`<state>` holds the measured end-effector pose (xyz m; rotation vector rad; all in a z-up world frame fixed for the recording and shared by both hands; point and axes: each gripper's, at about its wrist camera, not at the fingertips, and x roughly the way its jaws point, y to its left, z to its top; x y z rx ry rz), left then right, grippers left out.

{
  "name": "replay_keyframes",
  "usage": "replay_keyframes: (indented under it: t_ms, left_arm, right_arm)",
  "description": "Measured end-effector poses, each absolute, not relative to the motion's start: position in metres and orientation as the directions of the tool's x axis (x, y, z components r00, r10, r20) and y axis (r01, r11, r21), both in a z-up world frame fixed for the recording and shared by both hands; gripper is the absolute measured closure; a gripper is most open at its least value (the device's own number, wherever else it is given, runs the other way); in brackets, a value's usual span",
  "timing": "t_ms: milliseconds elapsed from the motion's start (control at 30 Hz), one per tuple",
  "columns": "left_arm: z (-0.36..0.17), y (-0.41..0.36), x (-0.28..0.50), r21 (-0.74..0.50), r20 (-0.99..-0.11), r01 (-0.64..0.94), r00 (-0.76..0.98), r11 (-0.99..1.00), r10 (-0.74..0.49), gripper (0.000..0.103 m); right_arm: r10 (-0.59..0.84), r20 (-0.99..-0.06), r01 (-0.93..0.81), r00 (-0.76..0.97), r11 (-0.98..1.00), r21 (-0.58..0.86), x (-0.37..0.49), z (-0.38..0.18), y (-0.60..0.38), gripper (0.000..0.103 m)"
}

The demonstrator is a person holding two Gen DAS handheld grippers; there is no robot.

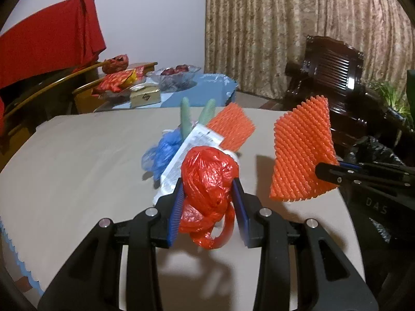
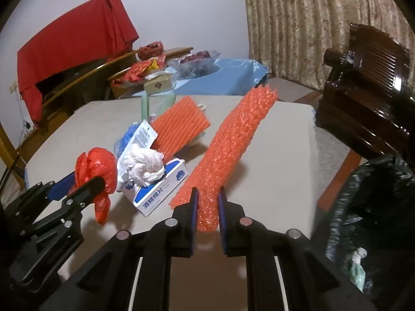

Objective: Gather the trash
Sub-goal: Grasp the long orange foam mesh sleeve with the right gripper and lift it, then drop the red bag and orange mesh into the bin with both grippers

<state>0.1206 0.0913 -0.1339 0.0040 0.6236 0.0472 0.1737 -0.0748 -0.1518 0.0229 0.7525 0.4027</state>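
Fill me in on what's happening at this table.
A person is clearing trash with a handheld claw in each hand. The left claw is shut on a crumpled red plastic bag, and the right claw is shut on an orange foam net. Still on the table: a blue bag, a second orange net, a blue-and-white box and a white wad. A black trash bag waits alongside.

Clearance on table [image 2: 285, 155]
Right half bare up to black trash bag [image 2: 368, 207]; left-centre blocked by blue-white box [image 2: 158, 189], second foam net [image 2: 181, 127].
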Motion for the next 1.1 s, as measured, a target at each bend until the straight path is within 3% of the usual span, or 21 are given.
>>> replay_keyframes:
  t_ms: [667, 1100]
  left_arm:
    - [-0.083, 0.021, 0.104, -0.014, -0.509, 0.099, 0.856, 0.995, -0.092, 0.068]
    - [-0.071, -0.054, 0.102, -0.028, -0.482, 0.261, 0.842, 0.965, -0.242, 0.068]
  right_arm:
    - [0.283, -0.549, -0.247, 0.787, 0.959, 0.139, 0.119, -0.085, -0.156, 0.089]
    - [0.139, -0.534, -0.089, 0.834, 0.989, 0.118, 0.087, -0.075, -0.24, 0.089]
